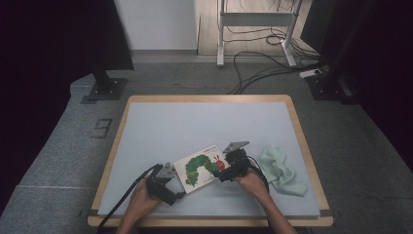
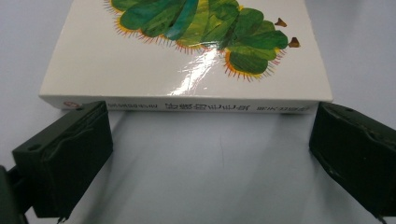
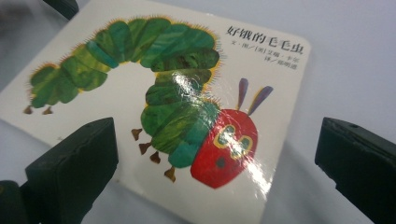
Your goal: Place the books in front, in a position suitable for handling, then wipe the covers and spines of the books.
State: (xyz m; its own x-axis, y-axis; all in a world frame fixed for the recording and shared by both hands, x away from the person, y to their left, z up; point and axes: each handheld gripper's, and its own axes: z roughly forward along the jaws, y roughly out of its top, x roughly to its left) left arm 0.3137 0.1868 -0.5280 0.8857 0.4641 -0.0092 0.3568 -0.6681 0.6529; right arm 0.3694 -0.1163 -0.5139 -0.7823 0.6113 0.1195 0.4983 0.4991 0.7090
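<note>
Book, one only, lies flat on my worktop near its front edge, cover up, a green caterpillar with a red head across it. One pale green cloth lies crumpled to the right of it, apart from the book. I hold two grippers. My left gripper sits at the book's left end with its two fingers spread wide along the spine and gripping nothing. My right gripper is at the book's right end, its two fingers wide apart over the cover, also holding nothing.
</note>
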